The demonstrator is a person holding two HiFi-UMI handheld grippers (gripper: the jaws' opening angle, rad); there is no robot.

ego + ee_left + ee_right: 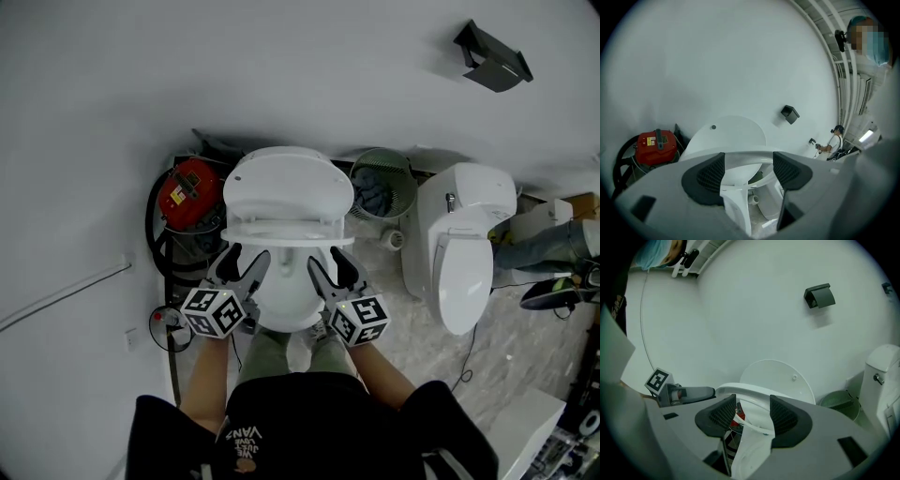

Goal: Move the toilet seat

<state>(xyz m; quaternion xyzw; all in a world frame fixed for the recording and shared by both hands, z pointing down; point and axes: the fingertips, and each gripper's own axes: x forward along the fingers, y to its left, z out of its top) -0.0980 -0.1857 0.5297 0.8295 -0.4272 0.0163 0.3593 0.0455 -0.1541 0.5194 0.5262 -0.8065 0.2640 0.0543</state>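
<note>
A white toilet stands against the wall, its lid (286,187) tipped up and back. The seat ring (281,234) is lifted partway off the bowl (286,300) and lies roughly level. My left gripper (246,258) and right gripper (328,261) reach in under the ring's front edge, side by side, both open. In the left gripper view the seat ring (745,156) arcs across just beyond the spread jaws of the left gripper (749,168). The right gripper (753,411) shows the same, with the seat ring (740,390) above its wide jaws. Whether the tips touch the ring is hidden.
A red vacuum (190,187) with a hose sits left of the toilet and a green mesh bin (382,183) to its right. A second white toilet (464,244) stands further right. A dark paper holder (492,56) hangs on the wall. A person (548,246) is at the right edge.
</note>
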